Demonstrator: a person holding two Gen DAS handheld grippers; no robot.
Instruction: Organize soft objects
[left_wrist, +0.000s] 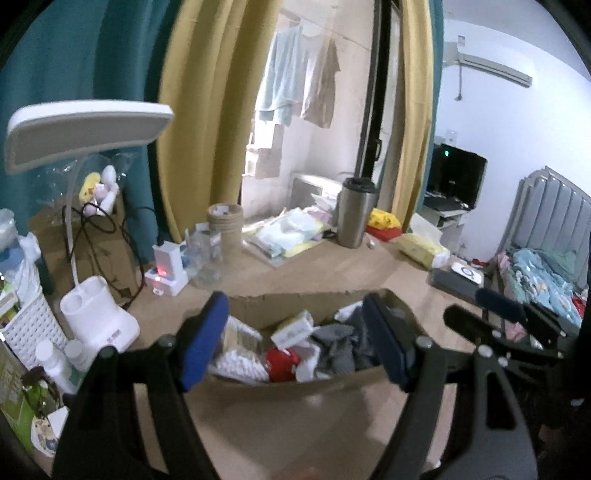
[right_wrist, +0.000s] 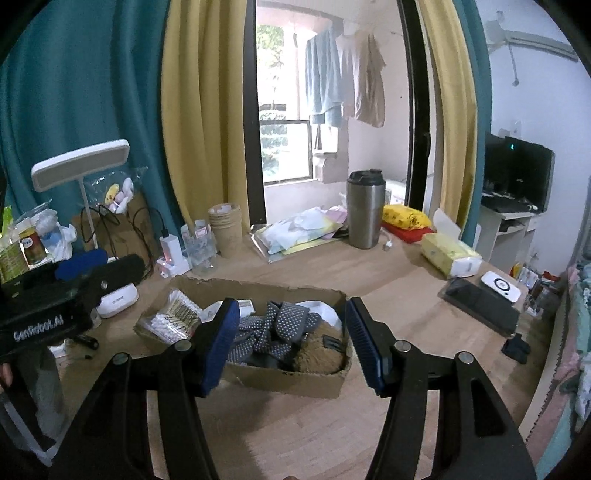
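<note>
- The left gripper (left_wrist: 295, 341) has its blue-padded fingers (left_wrist: 202, 339) spread apart, nothing clasped between them; the right gripper (right_wrist: 290, 345) likewise stands released and empty, its pads (right_wrist: 364, 345) clear of everything.
- The wooden table (right_wrist: 399, 306) runs out beyond both pairs of fingers.
- The cardboard box (right_wrist: 295, 382) sits just past the fingertips in both views, framed between them, its torn rim facing the curtains (right_wrist: 203, 110).
- Inside the box lie the soft things: grey dotted socks (right_wrist: 280, 325) at the middle, a brown fuzzy piece (right_wrist: 317, 356) toward the right finger, a red cloth (left_wrist: 282, 363) and white packets (right_wrist: 173, 319) toward the left finger.
- Beyond the box, ahead of the right finger, stands a steel tumbler (right_wrist: 365, 210); a yellow tissue pack (right_wrist: 448, 254) lies further right.
- Ahead of the left finger stand stacked paper cups (right_wrist: 225, 225) and a white desk lamp (right_wrist: 81, 162).
</note>
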